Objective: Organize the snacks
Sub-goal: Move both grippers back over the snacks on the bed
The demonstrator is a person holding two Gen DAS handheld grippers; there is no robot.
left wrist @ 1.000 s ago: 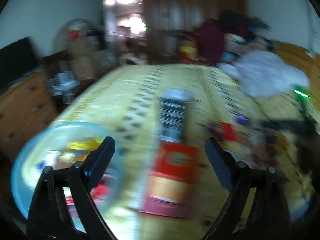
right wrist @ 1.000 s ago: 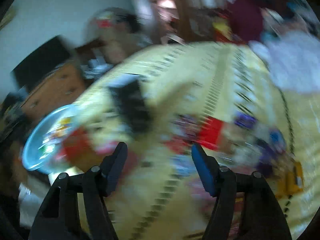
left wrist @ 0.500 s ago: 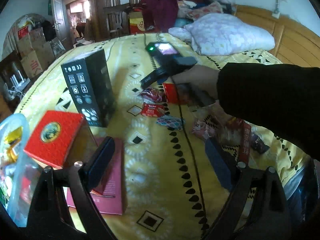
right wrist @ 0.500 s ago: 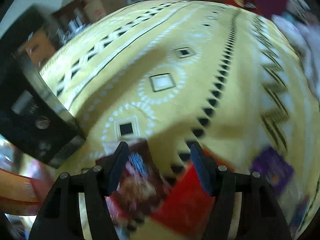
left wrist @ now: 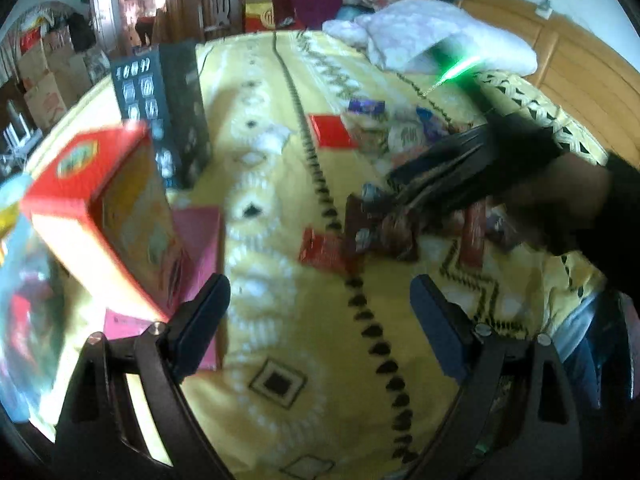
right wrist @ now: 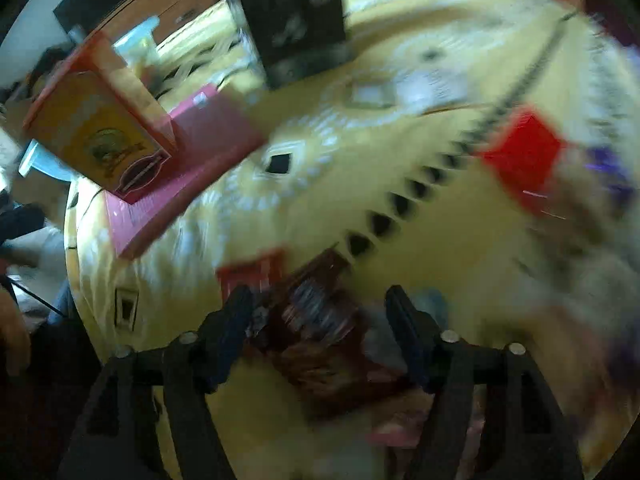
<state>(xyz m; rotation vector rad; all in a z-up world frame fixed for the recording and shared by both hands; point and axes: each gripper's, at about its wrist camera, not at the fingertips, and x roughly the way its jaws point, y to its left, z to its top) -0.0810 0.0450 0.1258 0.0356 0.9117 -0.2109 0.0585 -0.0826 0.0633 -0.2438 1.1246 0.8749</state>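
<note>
Reaching for a dark red snack packet [left wrist: 380, 236] on the bed [left wrist: 280, 360], left view: my left gripper [left wrist: 320, 312] hovers wide open, empty, over bare cover. Right view: right gripper [right wrist: 320, 312] jaws opening, dark red snack packet [right wrist: 320, 312] between them, not pinched. Next, I judge: close on it.

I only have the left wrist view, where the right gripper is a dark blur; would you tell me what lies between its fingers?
Observer: The right gripper straddles a dark brown snack packet lying on the yellow bedspread.
Operator: Thank you. Is the packet clamped?
Observer: It does not look so. The jaws are opening, and a gap seems to show between the packet and one finger, though the picture is blurred.
</note>
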